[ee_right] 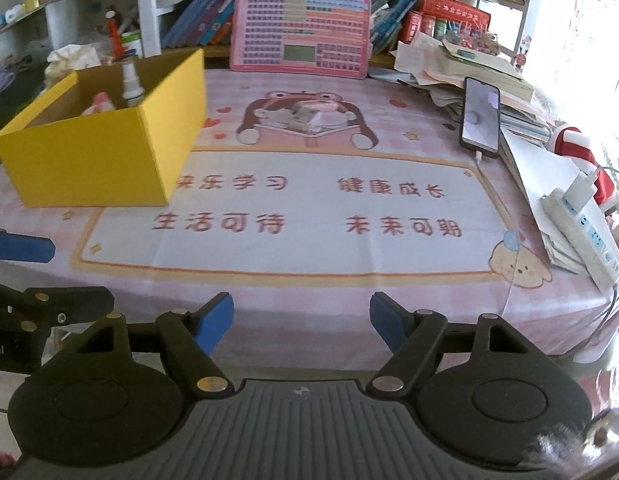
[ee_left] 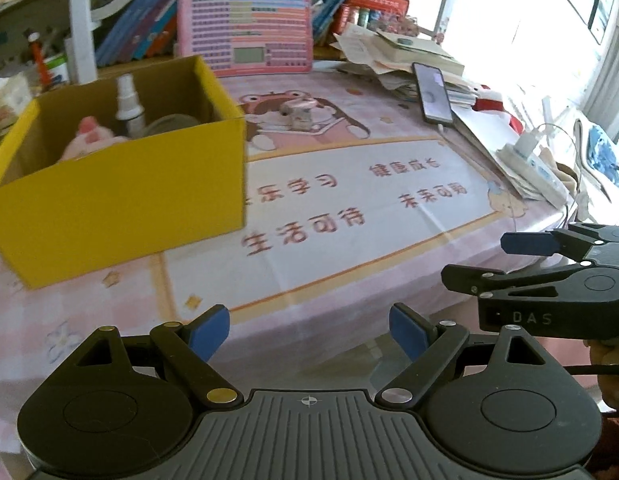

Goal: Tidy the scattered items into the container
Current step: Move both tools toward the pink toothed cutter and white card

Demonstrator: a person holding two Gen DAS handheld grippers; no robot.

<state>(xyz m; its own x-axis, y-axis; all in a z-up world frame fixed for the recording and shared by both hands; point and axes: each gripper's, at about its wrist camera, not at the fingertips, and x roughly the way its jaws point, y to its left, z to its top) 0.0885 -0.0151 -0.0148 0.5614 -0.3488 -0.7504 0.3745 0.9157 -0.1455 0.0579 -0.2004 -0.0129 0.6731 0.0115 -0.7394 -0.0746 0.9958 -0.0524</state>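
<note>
A yellow cardboard box [ee_left: 121, 208] stands on the left of the pink printed table mat; it also shows in the right wrist view [ee_right: 89, 156]. Inside it are a pink plush toy [ee_left: 91, 140], a white spray bottle [ee_left: 127, 106] and a grey round thing [ee_left: 169, 122]. A small pinkish item [ee_left: 299, 114] lies on the mat's cartoon print, also in the right wrist view [ee_right: 309, 114]. My left gripper [ee_left: 309, 334] is open and empty near the table's front edge. My right gripper [ee_right: 301, 322] is open and empty beside it.
A phone [ee_right: 480, 118] leans on a pile of books and papers [ee_right: 481, 68] at the right. A power strip [ee_right: 585, 232] with a charger lies at the right edge. A pink learning board [ee_right: 299, 34] stands against the bookshelf behind.
</note>
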